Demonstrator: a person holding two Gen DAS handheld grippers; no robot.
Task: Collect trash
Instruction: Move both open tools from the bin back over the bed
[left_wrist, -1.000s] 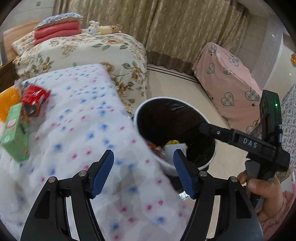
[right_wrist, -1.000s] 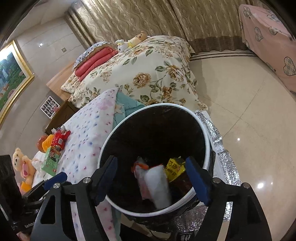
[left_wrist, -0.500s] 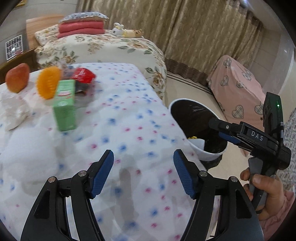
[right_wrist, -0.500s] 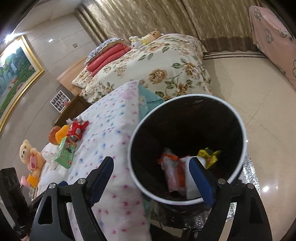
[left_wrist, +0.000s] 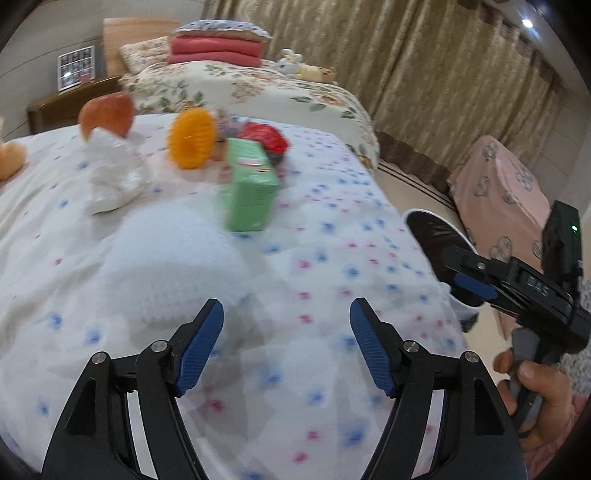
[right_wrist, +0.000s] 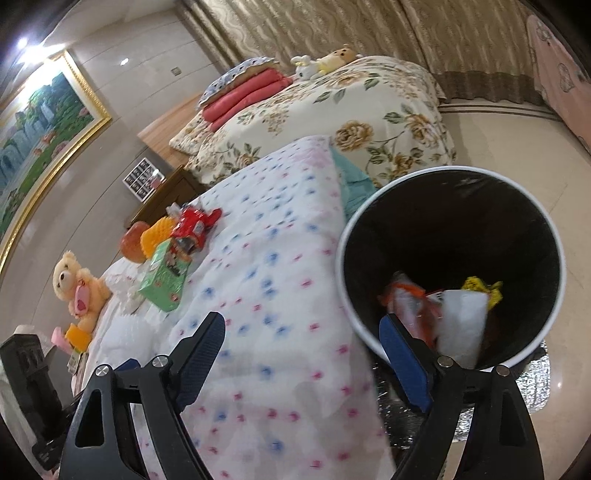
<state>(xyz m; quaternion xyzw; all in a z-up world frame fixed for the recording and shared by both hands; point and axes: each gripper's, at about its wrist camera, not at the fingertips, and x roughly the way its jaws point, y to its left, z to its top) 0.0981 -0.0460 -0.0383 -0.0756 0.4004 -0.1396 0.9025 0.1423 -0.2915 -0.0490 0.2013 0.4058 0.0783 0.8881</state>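
Blue-padded left gripper spread wide, grasping nothing, held above the dotted white quilt of the near bed. Ahead of it and a little left, a green carton lying on the quilt, blurred. Just beyond the carton, a crumpled red wrapper; beside that, further left, an orange spiky ball, then a red-orange apple-shaped thing. Crumpled white paper ahead-left, in front of the apple shape and well apart from the carton. Off to the right, past the bed's edge, a slice of the black-lined bin, partly covered by the right gripper held in a hand.

Right gripper likewise released, nothing between its pads, left finger over the quilt, right finger overlapping the white rim of the bin. Bin just ahead-right, standing on the floor against the bed, holding an orange-and-white wrapper, a white piece and a yellow scrap. Far ahead-left, the carton, red wrapper and orange ball clustered together on the quilt; a cream teddy bear further left still. Floral-covered bed beyond, with folded pink blankets on it.
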